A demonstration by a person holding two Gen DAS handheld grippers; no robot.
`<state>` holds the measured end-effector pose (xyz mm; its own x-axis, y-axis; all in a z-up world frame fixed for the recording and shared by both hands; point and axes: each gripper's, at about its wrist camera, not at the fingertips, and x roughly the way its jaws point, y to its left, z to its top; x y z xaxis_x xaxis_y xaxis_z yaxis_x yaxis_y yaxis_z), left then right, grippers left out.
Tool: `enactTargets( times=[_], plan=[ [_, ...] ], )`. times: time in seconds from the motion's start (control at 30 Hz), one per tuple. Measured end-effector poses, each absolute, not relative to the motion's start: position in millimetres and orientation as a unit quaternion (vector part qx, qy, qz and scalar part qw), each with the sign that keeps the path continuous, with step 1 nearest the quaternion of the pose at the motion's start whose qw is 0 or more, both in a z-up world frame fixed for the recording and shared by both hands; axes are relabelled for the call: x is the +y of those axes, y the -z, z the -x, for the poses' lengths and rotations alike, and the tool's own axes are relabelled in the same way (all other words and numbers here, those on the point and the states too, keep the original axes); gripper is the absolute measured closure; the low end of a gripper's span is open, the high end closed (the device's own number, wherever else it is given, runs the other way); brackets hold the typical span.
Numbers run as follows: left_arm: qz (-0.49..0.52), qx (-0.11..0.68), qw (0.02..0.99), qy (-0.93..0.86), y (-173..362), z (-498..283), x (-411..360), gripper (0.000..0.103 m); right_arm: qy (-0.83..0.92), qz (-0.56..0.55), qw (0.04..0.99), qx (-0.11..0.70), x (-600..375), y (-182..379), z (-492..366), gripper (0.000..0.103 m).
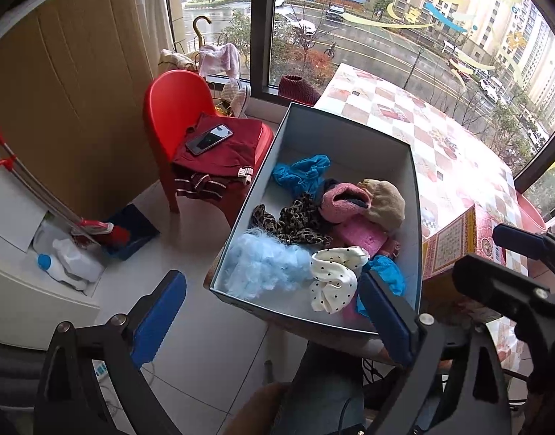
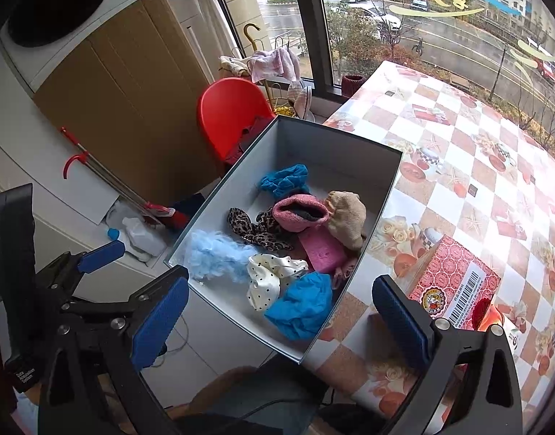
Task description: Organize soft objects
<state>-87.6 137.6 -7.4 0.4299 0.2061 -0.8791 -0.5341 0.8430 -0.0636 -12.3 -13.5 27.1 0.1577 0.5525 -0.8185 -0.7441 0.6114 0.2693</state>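
Note:
A grey open box sits at the table's left edge and holds several soft items. Among them are a light blue fluffy tuft, a white polka-dot scrunchie, a leopard scrunchie, a pink knit piece, a beige cloth, a pink sponge and blue cloths. My left gripper hangs open over the box's near end, holding nothing. My right gripper is open and holds nothing above the near right corner.
A red patterned carton lies on the checked tablecloth right of the box. A red chair with red clothes and a phone stands to the left. A mop and bottles are by the wall.

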Motion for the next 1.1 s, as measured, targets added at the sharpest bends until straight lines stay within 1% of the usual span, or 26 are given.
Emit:
enactTargets(
  times=[1.1],
  plan=[
    [0.159,0.497,0.822,-0.229,11.0,82.8,131.7,0.006,-0.429,0.1,0.751,0.492,-15.2,-20.8,11.3,0.001]
  ],
)
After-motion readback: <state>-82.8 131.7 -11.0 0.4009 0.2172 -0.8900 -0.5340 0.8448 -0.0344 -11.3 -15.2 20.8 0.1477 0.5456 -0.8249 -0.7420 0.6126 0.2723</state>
